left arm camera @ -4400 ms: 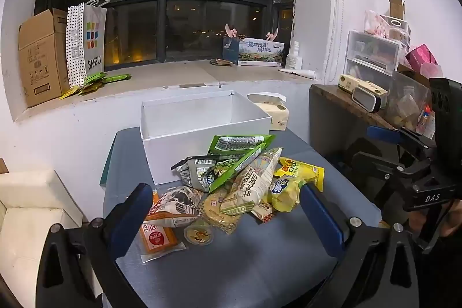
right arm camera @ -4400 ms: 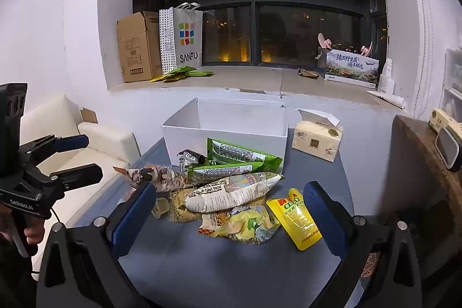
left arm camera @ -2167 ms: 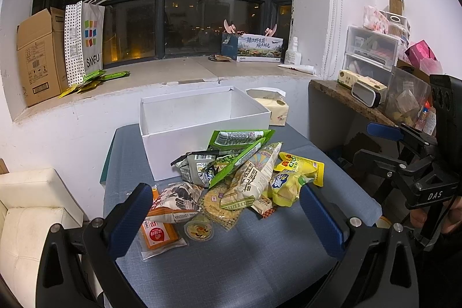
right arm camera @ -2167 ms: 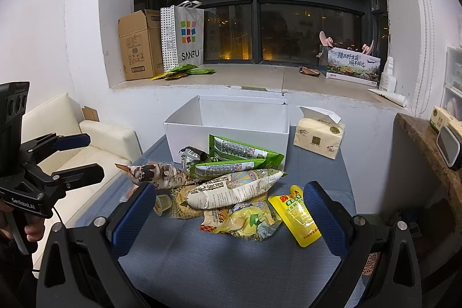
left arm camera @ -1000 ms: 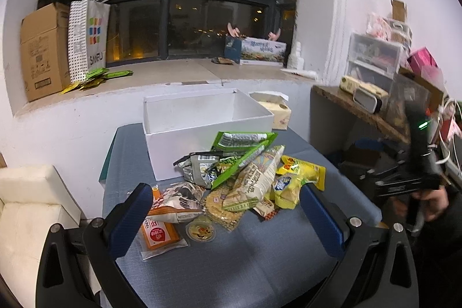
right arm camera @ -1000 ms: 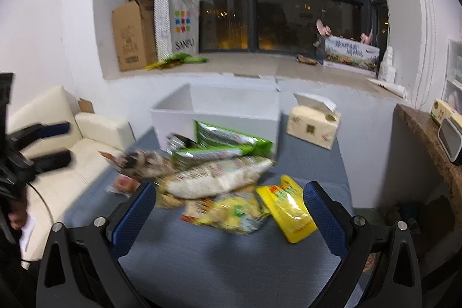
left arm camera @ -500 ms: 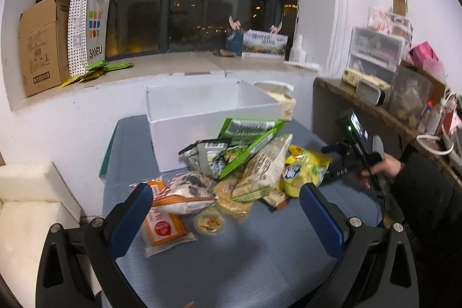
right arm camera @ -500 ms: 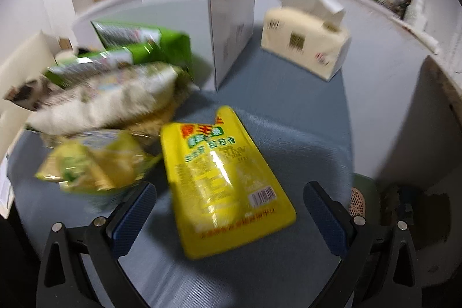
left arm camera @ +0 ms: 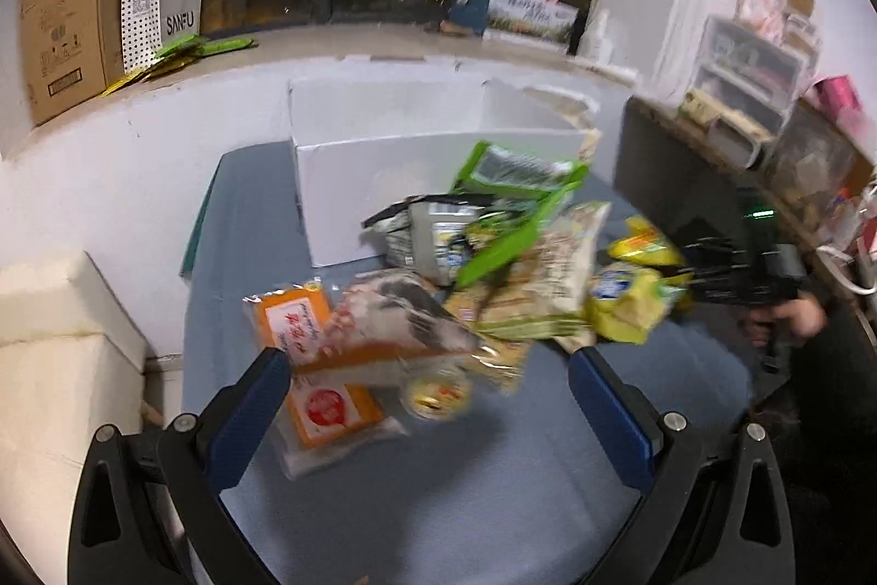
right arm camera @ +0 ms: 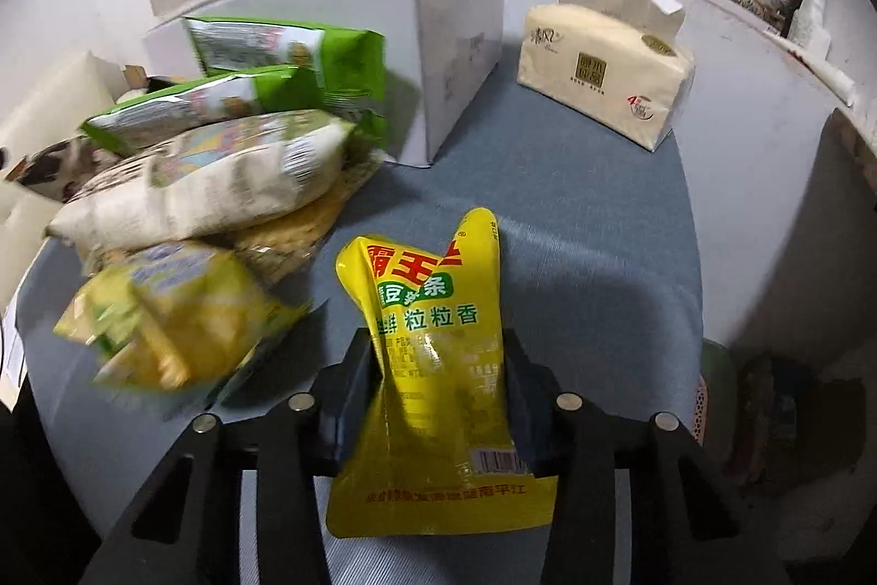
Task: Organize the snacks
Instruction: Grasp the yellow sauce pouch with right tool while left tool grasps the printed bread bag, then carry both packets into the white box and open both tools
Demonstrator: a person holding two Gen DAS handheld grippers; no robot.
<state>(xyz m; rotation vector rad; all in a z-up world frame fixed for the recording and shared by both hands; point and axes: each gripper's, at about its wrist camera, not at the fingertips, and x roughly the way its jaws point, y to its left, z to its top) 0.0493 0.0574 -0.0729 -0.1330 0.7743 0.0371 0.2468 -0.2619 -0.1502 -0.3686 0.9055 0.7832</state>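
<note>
Our right gripper point(right arm camera: 441, 365) has just been closing, and its jaws now pinch the yellow pouch point(right arm camera: 438, 355) across its middle, the foil buckling inward between the pads. The pouch's upper end points toward 12 o'clock in the right wrist view; whether its lower end has left the blue-grey tabletop point(right arm camera: 575, 212) we cannot tell. The white box point(right arm camera: 455, 42), the likely home for the snacks, stands open at about 11 o'clock, past the heap of bags at 9 to 10 o'clock, with the tissue pack point(right arm camera: 603, 69) at 1 o'clock.

To do this step well, we judge the grip should stay firm but not crush the contents, and the lift should go straight up before swinging toward the box, so the pouch does not drag the neighbouring yellow bag point(right arm camera: 170, 311) off the pile. A soft pouch may sag or slip, so we would carry it slowly.

Our left gripper point(left arm camera: 427, 393) hangs wide open and empty over the near side of the heap, the orange packet point(left arm camera: 307, 327) at its 10 o'clock.
</note>
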